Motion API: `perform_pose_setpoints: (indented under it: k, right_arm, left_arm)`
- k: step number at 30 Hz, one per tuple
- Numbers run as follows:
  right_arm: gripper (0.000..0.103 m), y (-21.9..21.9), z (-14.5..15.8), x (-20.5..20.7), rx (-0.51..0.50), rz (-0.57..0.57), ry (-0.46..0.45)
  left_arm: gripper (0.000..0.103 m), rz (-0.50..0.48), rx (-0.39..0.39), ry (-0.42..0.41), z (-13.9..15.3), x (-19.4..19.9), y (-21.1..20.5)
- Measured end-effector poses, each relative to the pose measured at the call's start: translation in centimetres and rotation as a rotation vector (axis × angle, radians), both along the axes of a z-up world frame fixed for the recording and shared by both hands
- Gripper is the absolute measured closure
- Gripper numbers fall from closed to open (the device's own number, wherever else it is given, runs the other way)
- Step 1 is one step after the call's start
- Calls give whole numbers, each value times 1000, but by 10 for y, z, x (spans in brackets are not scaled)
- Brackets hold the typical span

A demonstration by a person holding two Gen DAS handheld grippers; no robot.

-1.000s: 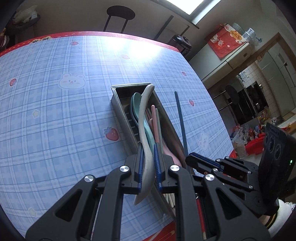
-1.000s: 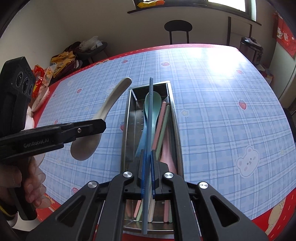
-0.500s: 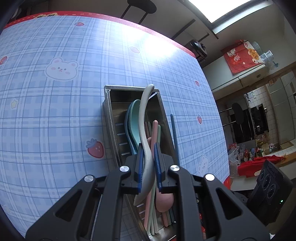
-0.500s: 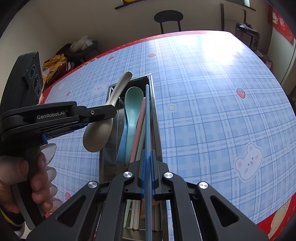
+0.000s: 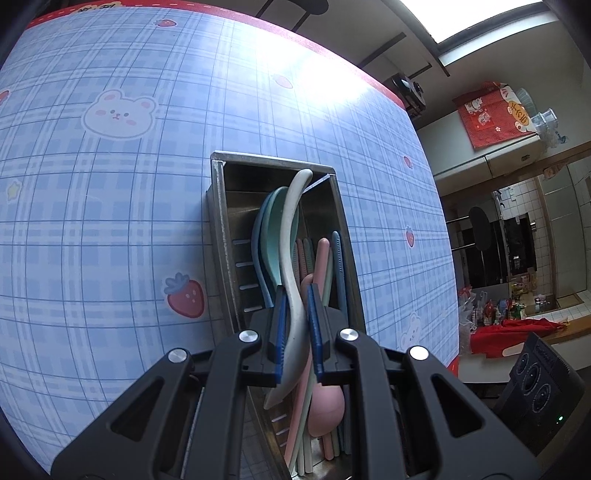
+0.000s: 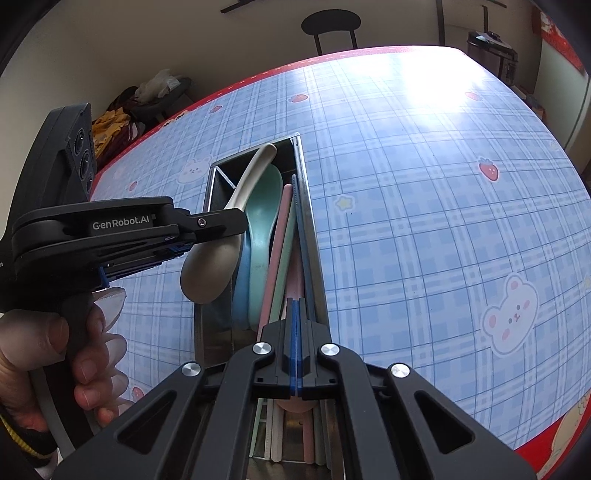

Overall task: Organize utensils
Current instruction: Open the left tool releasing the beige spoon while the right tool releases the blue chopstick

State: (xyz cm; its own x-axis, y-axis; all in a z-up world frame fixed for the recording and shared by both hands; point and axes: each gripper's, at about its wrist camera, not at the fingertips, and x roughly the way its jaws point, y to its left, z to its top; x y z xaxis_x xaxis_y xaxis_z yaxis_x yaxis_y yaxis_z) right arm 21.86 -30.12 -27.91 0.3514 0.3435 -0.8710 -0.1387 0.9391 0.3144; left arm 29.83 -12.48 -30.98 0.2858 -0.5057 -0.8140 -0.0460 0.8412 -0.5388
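Note:
A long steel utensil tray [image 5: 218, 206] [image 6: 308, 206] lies on the blue plaid tablecloth. It holds a teal spoon [image 5: 271, 236] [image 6: 262, 218], a light blue spoon [image 6: 240, 288], a pink spoon [image 5: 327, 402] and several pastel chopsticks [image 6: 280, 236]. My left gripper [image 5: 295, 299] [image 6: 207, 236] is shut on a beige spoon [image 5: 291, 229] [image 6: 210, 269], held just above the tray's left side, handle pointing away. My right gripper [image 6: 296, 306] is shut on a dark blue chopstick [image 6: 301, 218] [image 5: 338, 266] that lies along the tray's right wall.
The tablecloth [image 6: 424, 203] has bear and strawberry prints and a red border. A black stool [image 6: 330, 22] stands beyond the far edge. A rice cooker [image 6: 489, 48] sits at the back right. Bags [image 6: 122, 118] are piled on the floor at the left.
Both grippers have come in over the tray. The beige spoon has moved from left of the tray to above its left side. The blue chopstick has dropped to the tray's right wall.

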Motion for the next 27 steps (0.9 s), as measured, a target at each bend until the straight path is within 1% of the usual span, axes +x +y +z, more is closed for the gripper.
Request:
perform_pose_setpoints:
  k: [13,14,16,20,23,25,27]
  right_arm:
    - [102,1,0,-7,0,-7,0]
    - [103,1,0,-8,0,-8,1]
    - [102,0,1,-10,-2,-11,1]
    - [102,-2,5,-13,-10,-21,1]
    - [102,-3,12,-16,-15,-26,-4]
    - [102,-5,17,-18,-25,-27,-13]
    - [102,-6,23,-20,-34,-28,-20]
  left_arm:
    - [88,-11,-2,26,-8,1,0]
    - [87,-13,-5,28,-8,0,0]
    - [82,-17,-6,30,-7,-2,3]
    - [77,-32,13,-1,4,-7,7]
    - [73,-41,35,-39,19,-11,14]
    - [68,-45,54,-65,30,-14,20]
    - [66,-53,79,-93,42,-18,27]
